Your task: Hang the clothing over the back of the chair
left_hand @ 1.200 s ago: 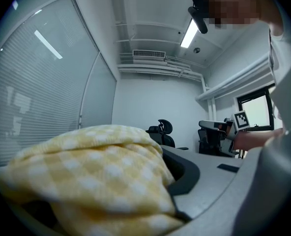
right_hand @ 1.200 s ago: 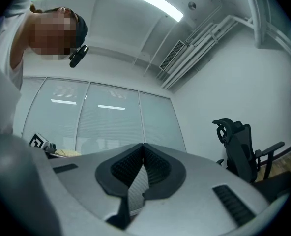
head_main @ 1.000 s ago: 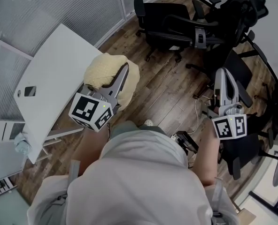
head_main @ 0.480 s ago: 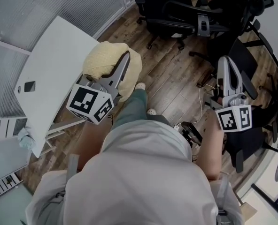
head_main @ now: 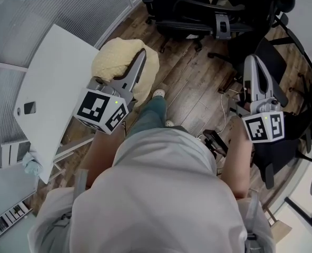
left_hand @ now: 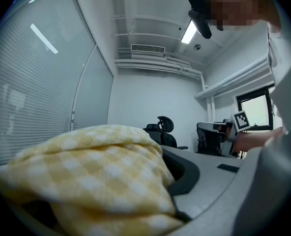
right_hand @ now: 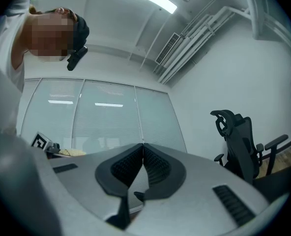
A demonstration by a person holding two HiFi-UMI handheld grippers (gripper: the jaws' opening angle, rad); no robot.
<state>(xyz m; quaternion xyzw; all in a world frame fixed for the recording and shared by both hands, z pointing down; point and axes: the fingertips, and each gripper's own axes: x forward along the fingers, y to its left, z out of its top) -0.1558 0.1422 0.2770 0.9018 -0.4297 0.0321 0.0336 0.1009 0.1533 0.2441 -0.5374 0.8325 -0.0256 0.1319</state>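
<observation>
The yellow checked clothing (left_hand: 96, 171) is pinched between the jaws of the left gripper (head_main: 139, 60) and is bunched over them, so that one jaw is covered. The jaws of the right gripper (right_hand: 142, 157) are pressed together, with nothing between them. The bundle is held above the wooden floor (head_main: 193, 88), just beside the edge of the white tabletop (head_main: 50, 83). Black office chairs (head_main: 179, 9) are seen beyond, well apart from the clothing.

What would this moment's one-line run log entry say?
left gripper: shut on yellow clothing | right gripper: shut, empty | black chair: clothing not yet hung
</observation>
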